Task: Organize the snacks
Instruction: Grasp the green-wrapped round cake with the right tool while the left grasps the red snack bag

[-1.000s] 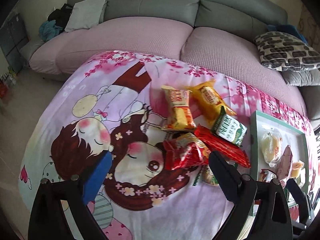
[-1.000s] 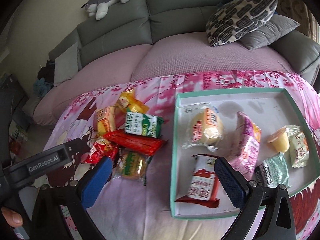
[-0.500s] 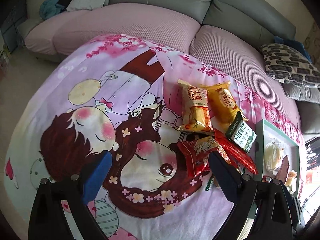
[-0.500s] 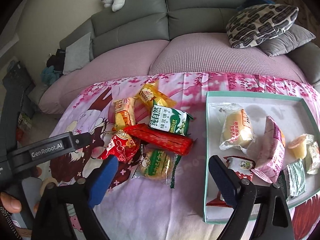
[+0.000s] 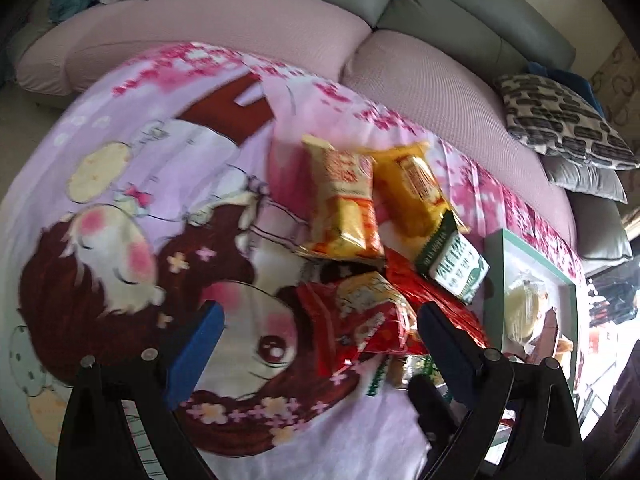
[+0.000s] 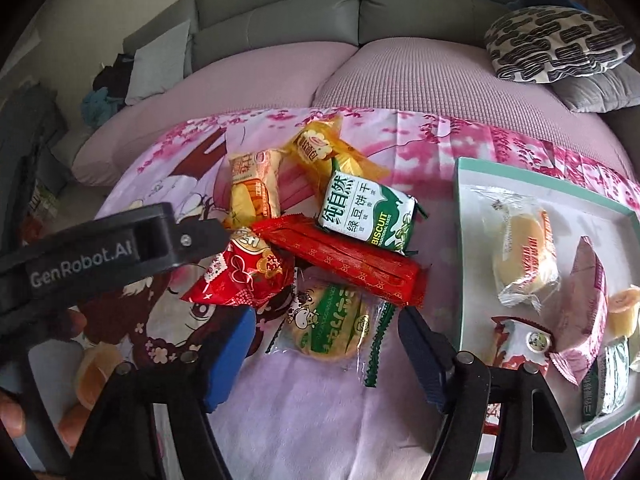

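Note:
A pile of snacks lies on the pink cartoon cloth (image 5: 168, 184). My left gripper (image 5: 320, 332) is open, its fingers either side of a red packet (image 5: 360, 328), not closed on it. My right gripper (image 6: 326, 336) is open around a clear-wrapped green cake (image 6: 330, 324). In the right wrist view, the red packet (image 6: 240, 276), a long red bar (image 6: 352, 264), a green-white biscuit pack (image 6: 368, 212) and two yellow packets (image 6: 252, 188) lie in the pile. The green-rimmed tray (image 6: 460, 248) on the right holds several snacks. The left gripper's body (image 6: 100, 248) shows at the left.
A grey sofa with pink seat covers (image 6: 360, 64) runs behind the cloth. A patterned cushion (image 6: 556, 40) lies at the right, a grey one (image 6: 160, 64) at the left. The tray (image 5: 496, 276) shows at the right of the left wrist view.
Both grippers have moved in towards the pile. The left one has come forward and right over the red packet. The right one has shifted left from the tray to the green cake.

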Demonstrator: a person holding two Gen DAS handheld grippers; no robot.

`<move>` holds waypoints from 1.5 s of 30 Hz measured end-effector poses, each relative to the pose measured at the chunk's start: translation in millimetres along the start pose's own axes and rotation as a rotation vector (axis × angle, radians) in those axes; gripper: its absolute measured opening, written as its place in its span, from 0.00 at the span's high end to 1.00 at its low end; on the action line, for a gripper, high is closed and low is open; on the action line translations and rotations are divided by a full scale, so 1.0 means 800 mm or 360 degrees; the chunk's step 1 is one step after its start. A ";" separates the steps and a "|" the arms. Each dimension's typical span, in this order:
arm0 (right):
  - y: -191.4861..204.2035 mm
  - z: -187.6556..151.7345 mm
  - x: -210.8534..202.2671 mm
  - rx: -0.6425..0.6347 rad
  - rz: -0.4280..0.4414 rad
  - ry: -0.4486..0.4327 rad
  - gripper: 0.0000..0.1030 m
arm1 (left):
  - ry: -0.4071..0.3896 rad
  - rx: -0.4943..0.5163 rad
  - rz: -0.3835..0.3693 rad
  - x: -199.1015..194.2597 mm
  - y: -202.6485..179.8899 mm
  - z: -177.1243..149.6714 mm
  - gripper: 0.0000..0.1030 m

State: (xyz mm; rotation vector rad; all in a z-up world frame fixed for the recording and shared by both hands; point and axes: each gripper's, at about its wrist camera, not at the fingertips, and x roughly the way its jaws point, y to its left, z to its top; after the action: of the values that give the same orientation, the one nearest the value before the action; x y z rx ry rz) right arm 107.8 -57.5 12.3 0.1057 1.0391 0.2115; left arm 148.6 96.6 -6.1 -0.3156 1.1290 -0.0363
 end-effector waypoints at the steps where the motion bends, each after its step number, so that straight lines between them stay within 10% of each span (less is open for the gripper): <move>1: 0.000 0.000 0.003 -0.0002 -0.0001 0.0010 0.28 | 0.0017 0.0004 -0.0006 0.004 -0.002 -0.001 0.06; 15: -0.008 -0.009 0.043 0.0011 -0.0011 0.0097 0.30 | 0.0102 0.0011 -0.0077 0.034 -0.014 -0.011 0.40; 45: 0.004 -0.019 0.021 -0.0035 0.0059 0.0025 0.47 | -0.0043 -0.0054 0.0064 -0.007 0.010 -0.015 0.41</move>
State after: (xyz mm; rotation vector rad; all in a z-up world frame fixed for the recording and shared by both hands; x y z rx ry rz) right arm 102.8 -51.1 -9.1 0.1037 1.0507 0.2580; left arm 134.5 102.3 -7.8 -0.3223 1.1095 0.0227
